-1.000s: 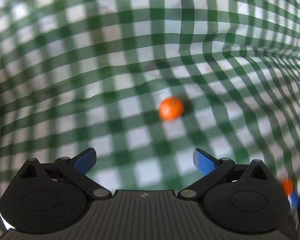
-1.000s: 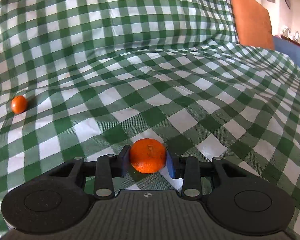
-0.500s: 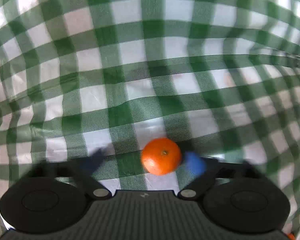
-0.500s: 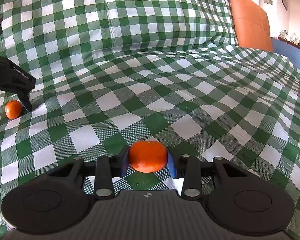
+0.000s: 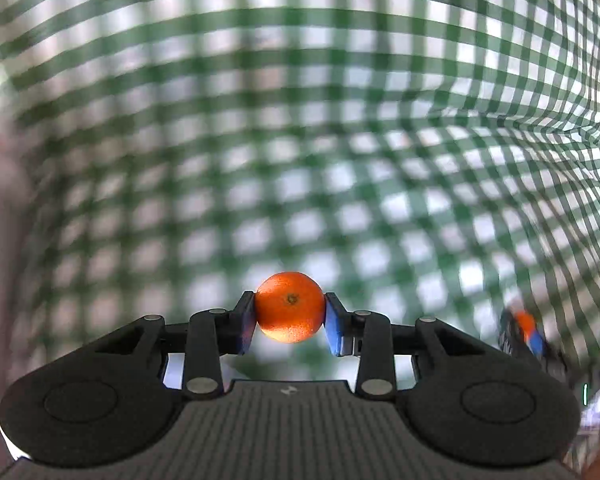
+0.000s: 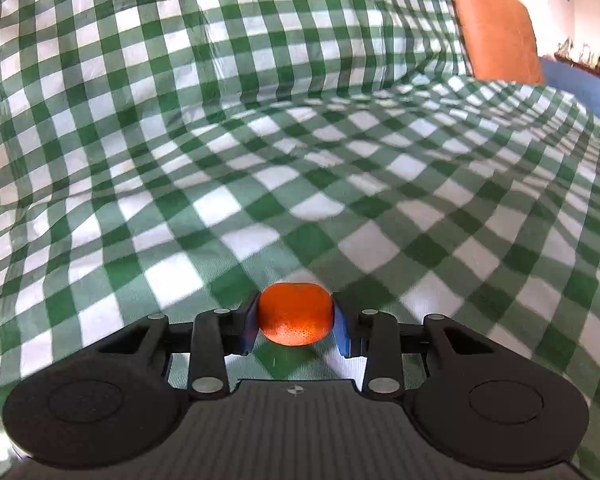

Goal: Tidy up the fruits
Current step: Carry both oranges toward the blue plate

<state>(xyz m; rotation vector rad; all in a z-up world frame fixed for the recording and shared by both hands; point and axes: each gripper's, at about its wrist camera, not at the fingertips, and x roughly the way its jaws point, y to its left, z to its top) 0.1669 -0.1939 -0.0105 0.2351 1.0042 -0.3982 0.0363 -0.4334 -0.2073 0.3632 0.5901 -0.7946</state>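
Note:
My left gripper (image 5: 289, 322) is shut on a small orange mandarin (image 5: 290, 306) and holds it above the green-and-white checked cloth (image 5: 300, 140). My right gripper (image 6: 295, 326) is shut on a second mandarin (image 6: 295, 314), just above the same cloth (image 6: 260, 160). In the left wrist view the right gripper with its mandarin (image 5: 525, 326) shows blurred at the lower right.
The checked cloth covers a soft surface that rises into a backrest (image 6: 220, 40) behind. An orange cushion (image 6: 495, 32) leans at the far right, with a blue surface (image 6: 579, 84) beside it. The left wrist view is motion-blurred.
My left gripper came down on the loose mandarin, shut on it and lifted it off the cloth. My right gripper kept its mandarin and shifted slightly.

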